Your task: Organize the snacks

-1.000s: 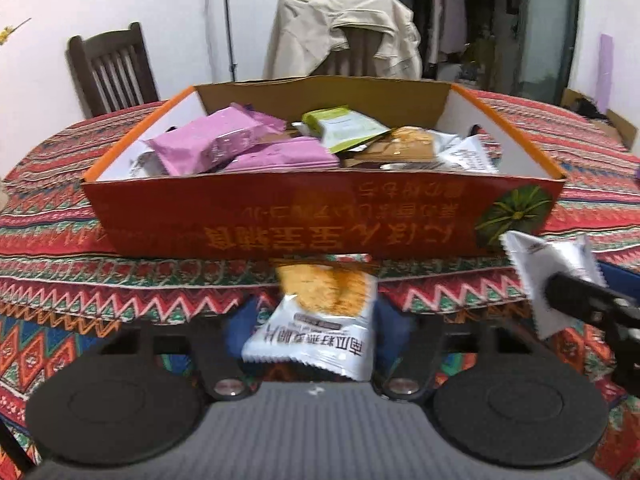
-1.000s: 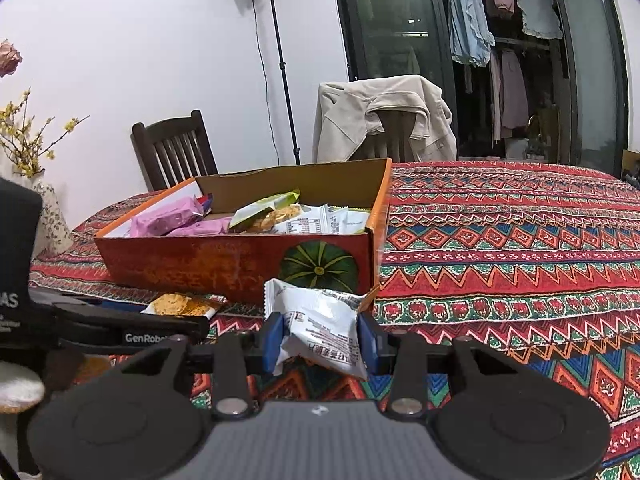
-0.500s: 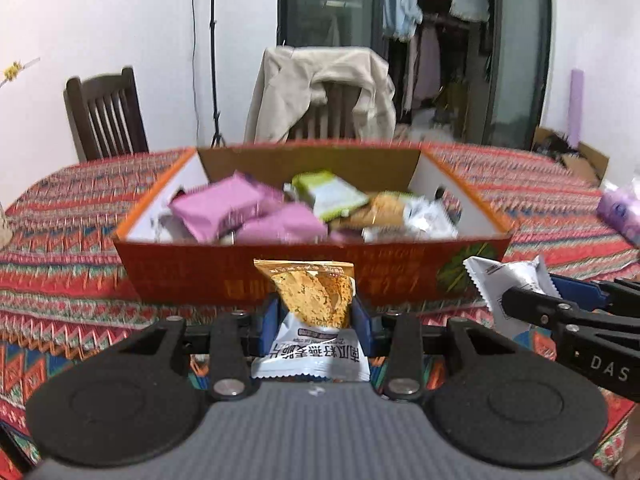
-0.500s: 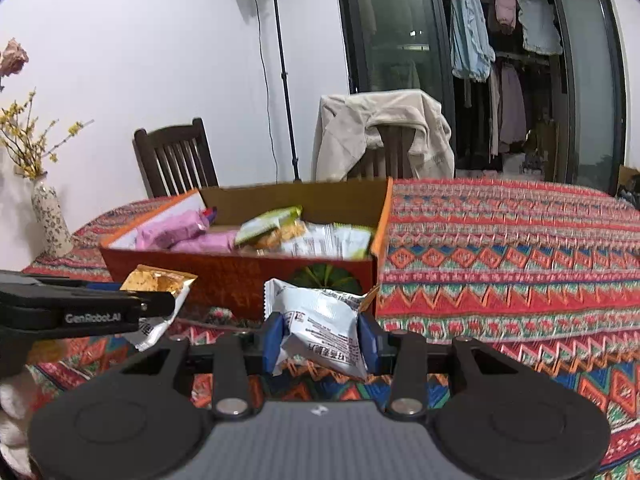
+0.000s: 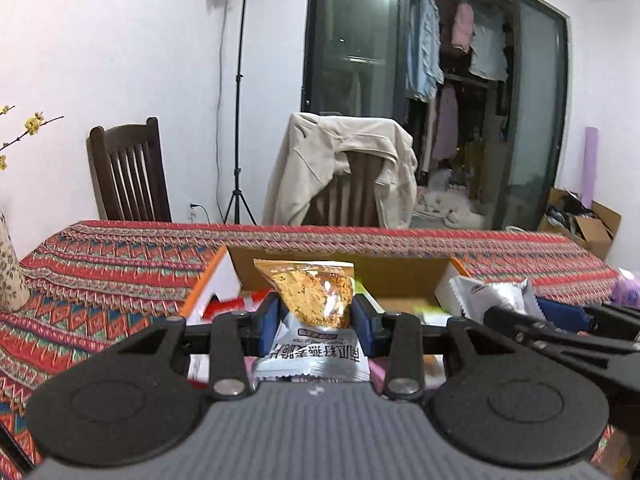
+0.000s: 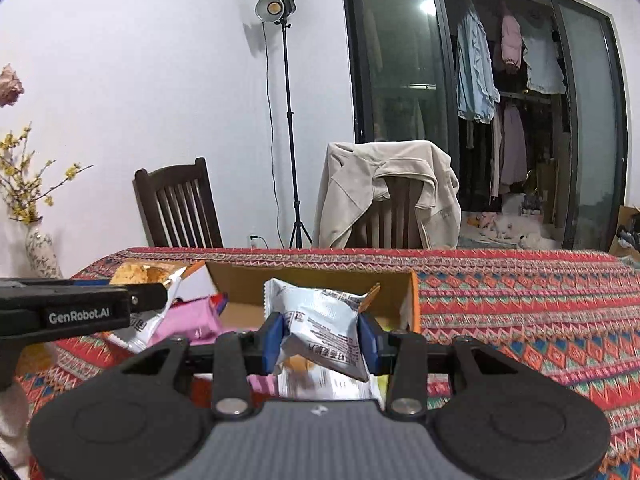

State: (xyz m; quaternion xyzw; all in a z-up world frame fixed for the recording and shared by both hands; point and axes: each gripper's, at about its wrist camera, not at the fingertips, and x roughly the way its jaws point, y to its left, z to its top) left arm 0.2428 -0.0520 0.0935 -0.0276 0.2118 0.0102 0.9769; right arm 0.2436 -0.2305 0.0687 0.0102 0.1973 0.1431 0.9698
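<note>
Jaws of both grippers pinch crinkled foil snack packets (image 5: pixel 313 312) (image 6: pixel 322 330) above cardboard box (image 6: pixel 316 282).

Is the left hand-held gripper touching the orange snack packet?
Touching. The left wrist view shows the left hand-held gripper with both blue pads pressed against the sides of the orange snack packet, pinching it above the cardboard box.

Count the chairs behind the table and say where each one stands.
2. A bare dark wooden chair stands left of the lamp stand. A second chair, right of the stand, has a beige jacket draped over it. The table may hide others.
</note>
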